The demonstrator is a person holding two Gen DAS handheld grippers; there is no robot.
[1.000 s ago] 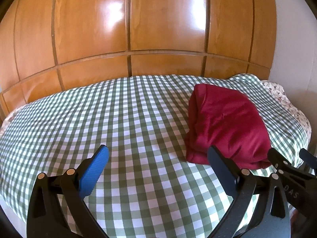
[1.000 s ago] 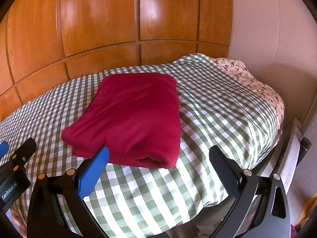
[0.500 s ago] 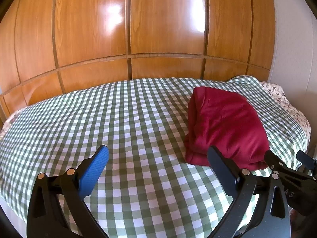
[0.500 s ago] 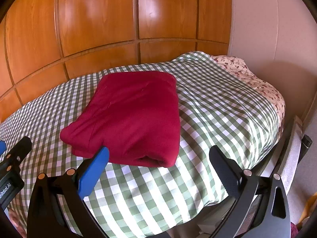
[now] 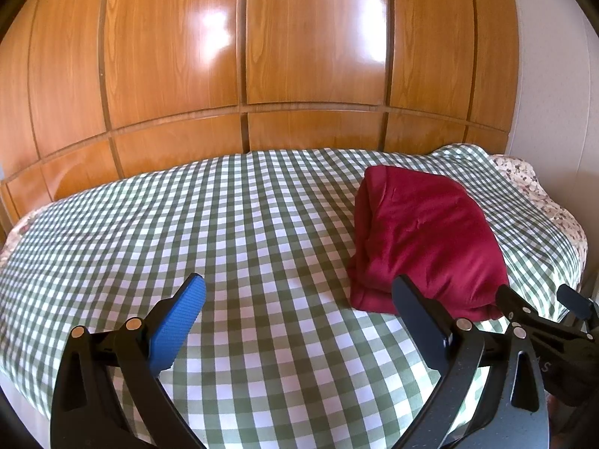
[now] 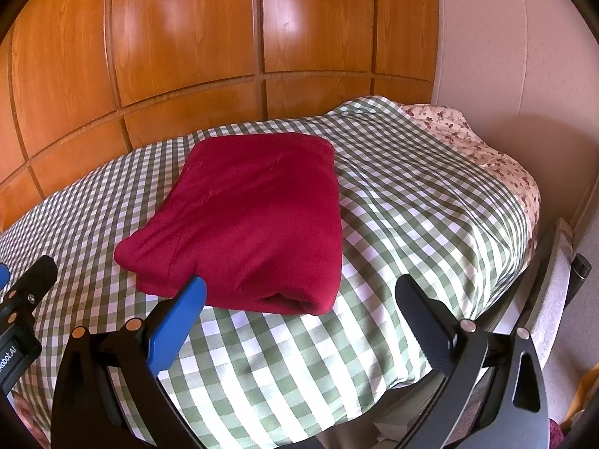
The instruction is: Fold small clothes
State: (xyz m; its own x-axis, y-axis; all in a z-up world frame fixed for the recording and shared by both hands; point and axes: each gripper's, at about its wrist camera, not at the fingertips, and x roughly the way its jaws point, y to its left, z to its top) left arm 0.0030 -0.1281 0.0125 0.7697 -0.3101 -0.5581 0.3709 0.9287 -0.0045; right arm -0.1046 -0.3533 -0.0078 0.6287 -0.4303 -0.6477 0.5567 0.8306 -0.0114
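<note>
Red cloth (image 6: 254, 224), folded into a thick neat block, lay flat on the green checked bed cover (image 6: 411, 202), toward the right side and close to the near edge. Left gripper (image 5: 295, 299) and right gripper (image 6: 299, 295), both spread wide and holding nothing, hung just short of it, not touching. Looked all done for this piece (no other clothes anywhere in sight).

Floral sheet (image 6: 483, 157) mostly under checked cover (image 6: 411, 202)
</note>
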